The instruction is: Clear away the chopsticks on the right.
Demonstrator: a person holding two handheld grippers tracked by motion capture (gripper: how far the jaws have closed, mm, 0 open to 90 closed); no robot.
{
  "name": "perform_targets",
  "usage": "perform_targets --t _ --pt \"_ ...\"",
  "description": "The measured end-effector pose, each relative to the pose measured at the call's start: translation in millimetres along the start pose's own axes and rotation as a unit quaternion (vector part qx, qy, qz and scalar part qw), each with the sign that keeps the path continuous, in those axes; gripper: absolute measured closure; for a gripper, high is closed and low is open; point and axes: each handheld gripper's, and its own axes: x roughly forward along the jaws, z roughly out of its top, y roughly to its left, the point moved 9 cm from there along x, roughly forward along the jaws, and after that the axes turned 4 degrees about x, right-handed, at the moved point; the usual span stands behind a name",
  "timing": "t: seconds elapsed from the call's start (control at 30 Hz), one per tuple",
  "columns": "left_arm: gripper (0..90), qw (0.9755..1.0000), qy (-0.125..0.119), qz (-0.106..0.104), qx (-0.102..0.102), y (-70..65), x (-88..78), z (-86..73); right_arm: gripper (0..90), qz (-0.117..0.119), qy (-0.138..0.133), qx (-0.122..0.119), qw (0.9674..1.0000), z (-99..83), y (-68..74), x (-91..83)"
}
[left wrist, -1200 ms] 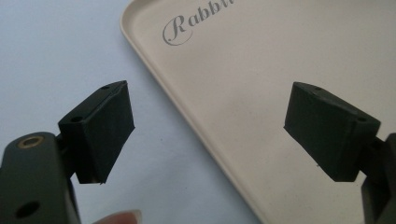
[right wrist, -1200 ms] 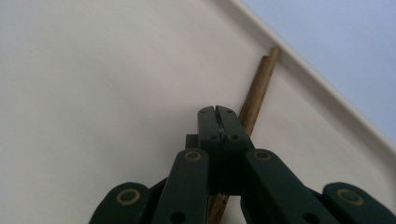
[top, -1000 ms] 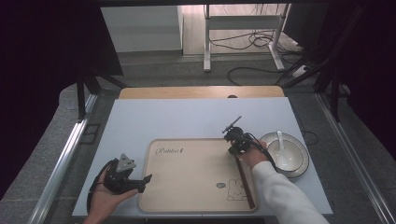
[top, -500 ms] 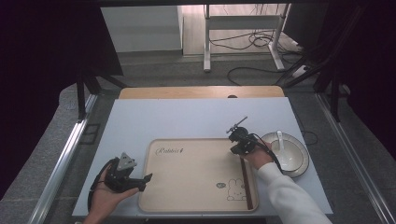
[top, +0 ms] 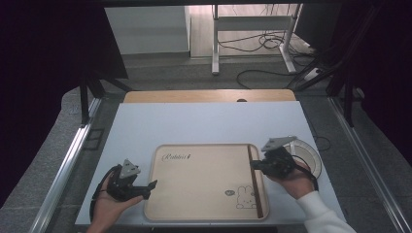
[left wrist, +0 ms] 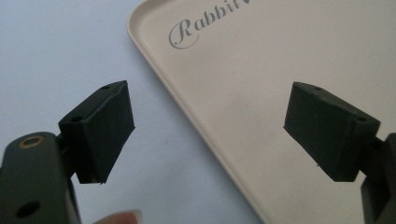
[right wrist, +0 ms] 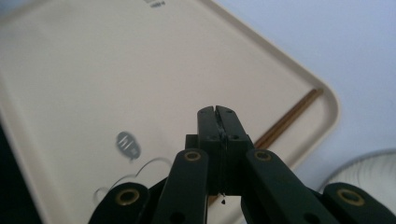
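Observation:
A beige tray (top: pixel 204 194) with "Rabbit" lettering and a bunny drawing lies in the middle of the white table (top: pixel 204 124). Brown chopsticks (top: pixel 256 184) lie inside the tray along its right rim. My right gripper (top: pixel 254 165) is shut with nothing between its pads and hovers over that rim, pointing left. In the right gripper view its jaws (right wrist: pixel 218 113) are pressed together above the tray (right wrist: pixel 93 84), with the chopsticks (right wrist: pixel 289 116) just beyond. My left gripper (top: pixel 148 189) stands open at the tray's left edge. In the left gripper view the tray rim (left wrist: pixel 187 112) runs between the spread pads (left wrist: pixel 100 130).
A white bowl (top: pixel 313 158) sits on the table right of the tray, close behind my right hand; its rim (right wrist: pixel 369 170) also shows in the right gripper view. A wooden strip (top: pixel 209 96) borders the table's far edge. Metal rails flank the table.
My right hand has risen and drawn back from the tray's far right corner toward the near right, beside the bowl, its jaws staying shut. The left gripper has stayed put.

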Motion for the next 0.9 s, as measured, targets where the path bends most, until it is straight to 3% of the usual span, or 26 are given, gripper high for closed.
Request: perform_targets --t 0.17,0.33,0.47,0.9 --pt "15.8 1.0000 -0.002 -0.002 0.006 -2.6 1.8 1.9 85.4 0.005 -0.027 0.020 0.9994 -25.9 -5.6 -23.0" --pt "15.7 1.0000 -0.002 -0.003 0.008 -3.1 4.0 2.8 53.4 0.003 -0.059 0.025 0.9979 -35.6 -5.6 -32.3" --pt "15.7 1.0000 -0.003 -0.001 0.008 -2.8 3.3 2.9 41.0 -0.008 -0.073 0.017 0.9972 -32.0 -4.7 -33.4" --pt "14.6 0.9999 -0.014 0.003 0.008 -1.0 3.1 5.0 29.6 -0.025 -0.076 0.011 0.9967 -33.3 -3.6 -30.6"
